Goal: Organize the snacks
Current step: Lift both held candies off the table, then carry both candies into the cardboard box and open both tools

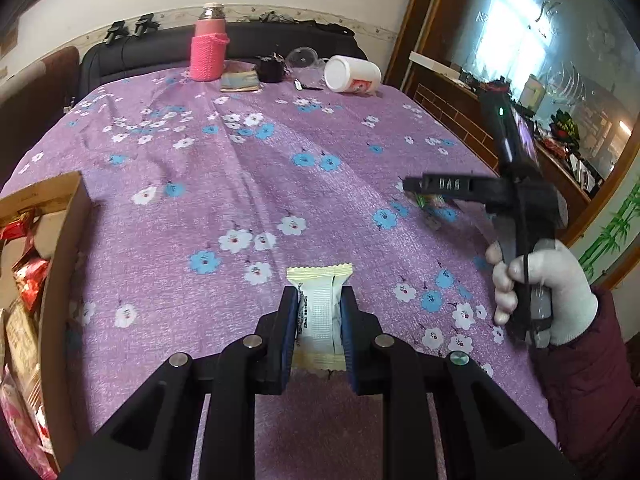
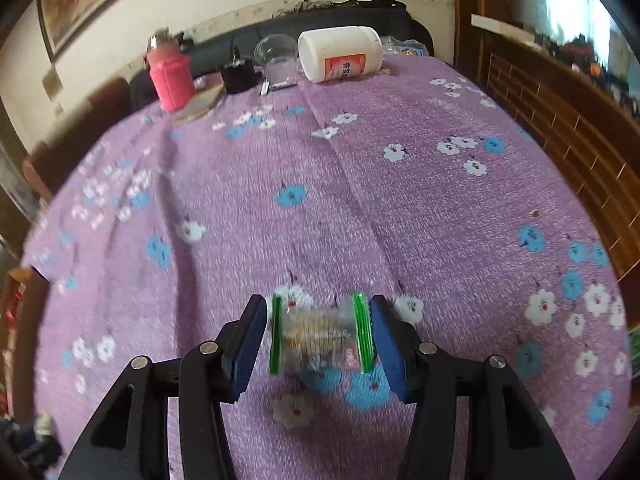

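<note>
My left gripper [image 1: 319, 328] is shut on a cream and white wrapped snack [image 1: 320, 312], held above the purple flowered cloth. A cardboard box [image 1: 60, 280] with red and pink snack packs stands at the left edge. My right gripper [image 2: 320, 340] is shut on a clear snack packet with green ends [image 2: 322, 334], its pads against the green ends, a little above the cloth. The right gripper also shows in the left wrist view [image 1: 416, 186] at the right, held by a white-gloved hand, with the green packet partly hidden under its finger.
At the far end of the table stand a pink sleeved bottle [image 1: 209, 46], a white jar on its side [image 1: 352, 74], a clear cup [image 2: 276, 54], a small black object [image 2: 238, 74] and a booklet [image 1: 240, 82]. A wooden cabinet [image 2: 560, 128] runs along the right side.
</note>
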`<act>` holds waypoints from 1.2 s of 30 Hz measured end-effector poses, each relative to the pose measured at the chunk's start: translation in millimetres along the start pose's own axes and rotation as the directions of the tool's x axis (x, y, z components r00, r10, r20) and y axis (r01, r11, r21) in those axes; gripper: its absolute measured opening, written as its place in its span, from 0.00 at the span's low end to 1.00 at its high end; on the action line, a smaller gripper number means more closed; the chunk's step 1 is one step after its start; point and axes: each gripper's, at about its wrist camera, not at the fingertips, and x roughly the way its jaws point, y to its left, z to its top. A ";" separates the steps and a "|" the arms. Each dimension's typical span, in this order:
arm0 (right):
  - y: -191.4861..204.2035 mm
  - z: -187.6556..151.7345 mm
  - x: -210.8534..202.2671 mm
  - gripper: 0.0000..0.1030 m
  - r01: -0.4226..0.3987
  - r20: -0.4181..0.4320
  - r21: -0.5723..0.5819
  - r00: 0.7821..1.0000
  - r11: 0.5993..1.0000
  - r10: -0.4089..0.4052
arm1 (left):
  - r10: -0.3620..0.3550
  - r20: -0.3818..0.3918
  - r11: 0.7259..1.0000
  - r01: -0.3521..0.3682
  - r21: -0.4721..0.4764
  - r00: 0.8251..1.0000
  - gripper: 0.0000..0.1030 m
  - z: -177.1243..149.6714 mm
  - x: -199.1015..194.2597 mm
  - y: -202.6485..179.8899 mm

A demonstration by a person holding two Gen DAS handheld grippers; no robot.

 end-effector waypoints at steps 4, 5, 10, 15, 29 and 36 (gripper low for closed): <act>8.0 -7.8 -4.8 0.36 0.062 -0.012 -0.043 0.998 0.997 -0.063 | 0.003 0.031 0.999 -0.002 -0.038 1.000 0.19 -2.2 -16.4 12.8; 8.7 -10.8 -6.8 0.35 0.054 -0.014 -0.047 0.998 0.997 -0.054 | 0.006 0.041 0.999 -0.004 -0.047 0.999 0.19 -3.4 -22.1 16.8; 6.9 -25.9 -22.8 0.34 -0.003 -0.004 -0.016 1.000 1.000 0.003 | 0.017 0.078 0.995 -0.009 -0.096 0.997 0.19 -13.3 -46.7 39.1; 24.1 -28.5 -53.4 0.35 -0.106 0.039 -0.016 0.994 0.994 0.107 | 0.036 0.119 0.988 -0.017 -0.156 0.992 0.19 -24.5 -73.7 67.4; 200.7 -51.8 -101.2 0.36 -0.396 -0.015 -0.300 0.912 0.868 0.411 | 0.251 0.221 0.895 -0.139 -0.424 0.943 0.20 -63.8 -165.0 190.3; 266.5 -71.3 -108.9 0.36 -0.476 -0.077 -0.404 0.868 0.781 0.490 | 0.309 0.201 0.855 -0.180 -0.486 0.929 0.20 -74.3 -175.0 228.9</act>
